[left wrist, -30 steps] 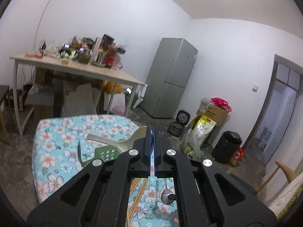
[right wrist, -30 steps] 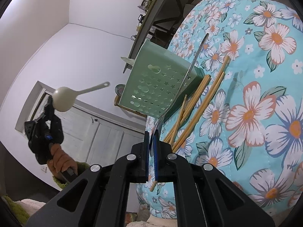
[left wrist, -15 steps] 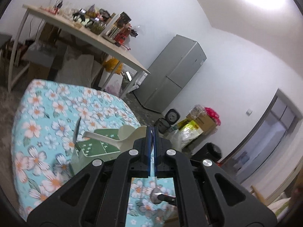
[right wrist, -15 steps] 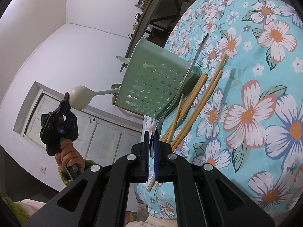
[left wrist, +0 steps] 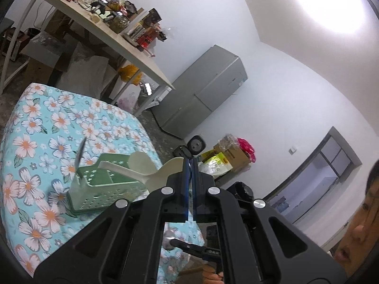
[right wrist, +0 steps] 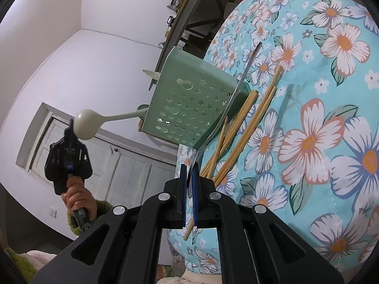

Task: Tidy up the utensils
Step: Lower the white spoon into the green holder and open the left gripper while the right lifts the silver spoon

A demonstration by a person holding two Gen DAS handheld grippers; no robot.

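A green perforated utensil holder [left wrist: 101, 196] [right wrist: 194, 108] stands on the floral tablecloth [left wrist: 35, 127]. My left gripper [left wrist: 190, 163] [right wrist: 72, 127] is shut on the bowl of a cream plastic spoon [left wrist: 170, 170] [right wrist: 86, 127]. The spoon's handle reaches over the holder's open top. My right gripper [right wrist: 189, 168] [left wrist: 189, 246] is shut on the bowl end of a long metal spoon [right wrist: 236, 90], whose handle [left wrist: 80, 151] leans along the holder's side. Several wooden chopsticks [right wrist: 248, 127] lie on the cloth beside the holder.
Another cream utensil [left wrist: 139, 165] sticks out of the holder. Behind stand a cluttered wooden table [left wrist: 132, 54], a grey fridge [left wrist: 203, 94], and boxes and bags [left wrist: 227, 156] on the floor. A person's face [left wrist: 362, 232] is at the right edge.
The left gripper has rolled and carried the cream spoon down toward the holder, so its handle now reaches the holder's opening. The right gripper and metal spoon have stayed put.
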